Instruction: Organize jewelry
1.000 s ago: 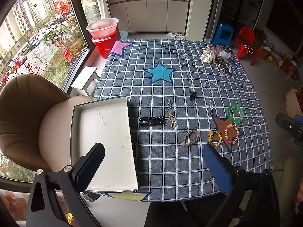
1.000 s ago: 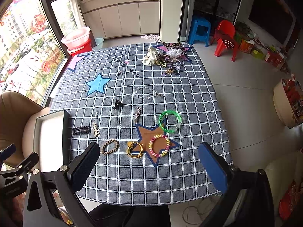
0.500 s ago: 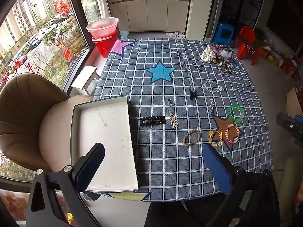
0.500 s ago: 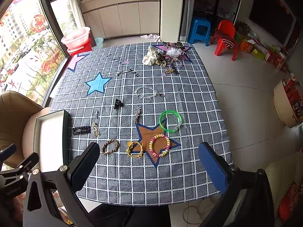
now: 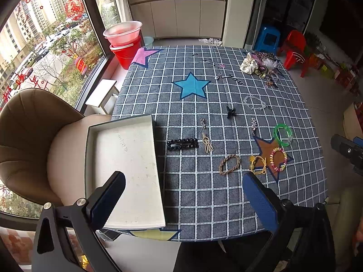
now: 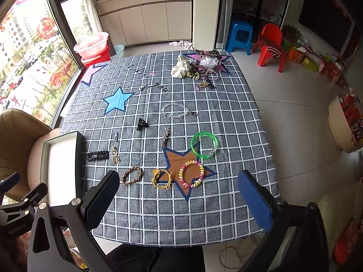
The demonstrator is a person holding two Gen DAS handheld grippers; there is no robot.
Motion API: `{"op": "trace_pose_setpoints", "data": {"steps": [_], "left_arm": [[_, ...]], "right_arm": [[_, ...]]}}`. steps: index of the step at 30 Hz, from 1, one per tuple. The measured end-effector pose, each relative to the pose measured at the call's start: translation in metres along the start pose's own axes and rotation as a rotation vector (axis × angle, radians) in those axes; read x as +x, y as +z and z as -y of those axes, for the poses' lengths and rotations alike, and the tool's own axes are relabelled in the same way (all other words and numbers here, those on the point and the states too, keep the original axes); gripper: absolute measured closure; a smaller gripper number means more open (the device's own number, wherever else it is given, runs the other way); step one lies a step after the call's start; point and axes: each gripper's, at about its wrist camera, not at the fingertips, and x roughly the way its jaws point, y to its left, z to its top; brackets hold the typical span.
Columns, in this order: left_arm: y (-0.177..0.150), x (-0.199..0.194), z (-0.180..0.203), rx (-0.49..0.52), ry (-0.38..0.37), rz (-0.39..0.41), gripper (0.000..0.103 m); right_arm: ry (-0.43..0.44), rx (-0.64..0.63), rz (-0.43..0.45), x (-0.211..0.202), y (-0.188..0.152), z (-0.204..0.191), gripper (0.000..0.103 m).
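Observation:
A shallow white tray point(image 5: 127, 158) rests on the table's left edge, with nothing in it. Jewelry lies spread on the checked cloth: a black beaded hair clip point(image 5: 182, 144), a brown braided band point(image 5: 229, 163), a yellow hair tie point(image 6: 161, 178), a pink-and-yellow coil bracelet point(image 6: 191, 177), a green bangle point(image 6: 204, 144) and a clear bead bracelet point(image 6: 178, 110). My left gripper point(image 5: 185, 198) hangs open above the table's near edge, beside the tray. My right gripper point(image 6: 178, 200) is open too, high over the near edge in front of the coil bracelet. Neither holds anything.
A heap of scrunchies and hair pieces point(image 6: 197, 66) sits at the far right corner. A small black claw clip point(image 6: 141, 123) and several small pins lie mid-table. A beige chair point(image 5: 29, 140) stands left of the tray. Red buckets point(image 5: 124, 43) stand by the window.
Both views have shifted only slightly; the jewelry and the tray have stayed put and both grippers remain open.

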Motion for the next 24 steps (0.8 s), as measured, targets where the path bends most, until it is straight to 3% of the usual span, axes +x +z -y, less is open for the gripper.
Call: {"op": "trace_pose_setpoints", "data": {"steps": [24], "left_arm": [[-0.003, 0.011, 0.003, 0.016, 0.003, -0.031, 0.000]], "right_arm": [[0.015, 0.006, -0.025, 0.008, -0.005, -0.006, 0.000]]}}
